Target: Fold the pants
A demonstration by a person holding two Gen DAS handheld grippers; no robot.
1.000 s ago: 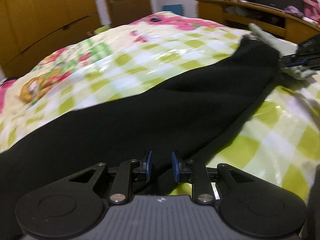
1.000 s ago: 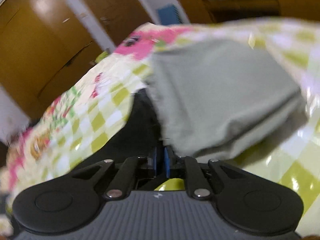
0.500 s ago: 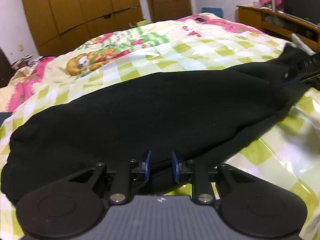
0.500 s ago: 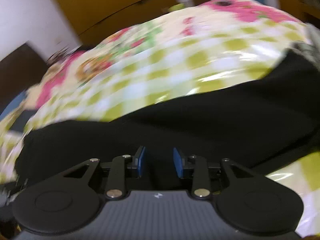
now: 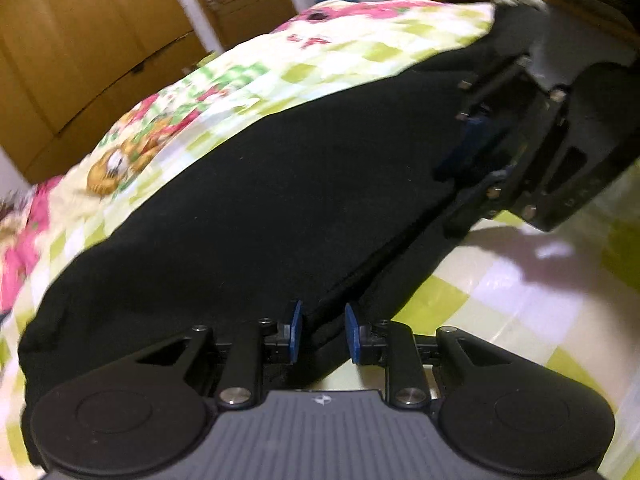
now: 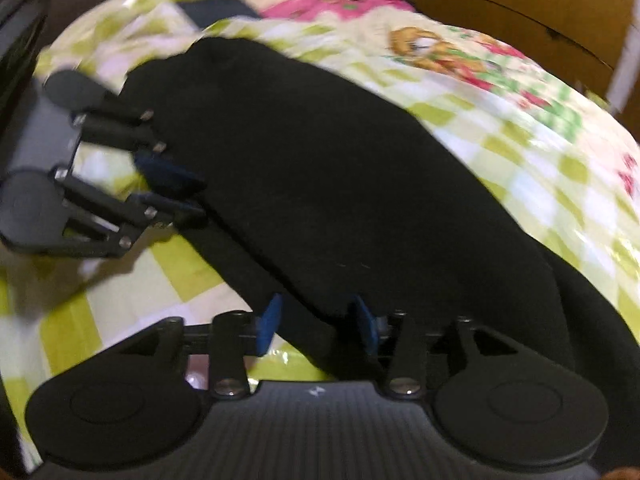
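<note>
The black pants [image 5: 280,200] lie stretched along the bed [image 5: 520,300], filling the middle of both views over a green-checked, flowered bedspread [image 6: 520,140]. They look already doubled lengthwise, with a layered edge running diagonally toward the lower centre of the left wrist view.

The left gripper [image 5: 322,336] sits at the bottom centre of its frame with its blue pads [image 5: 295,336] parted, straddling that layered edge without pinching it. The right gripper [image 6: 318,326] is likewise spread, its pads on either side of the near edge of the cloth. Each gripper appears in the other's view, at the right of the left view and at the left of the right one, so they flank the same long side. This placement probably prepares a grasp on the edge for the next fold.

A wooden wardrobe [image 5: 80,40] fills the upper left of the left view.
</note>
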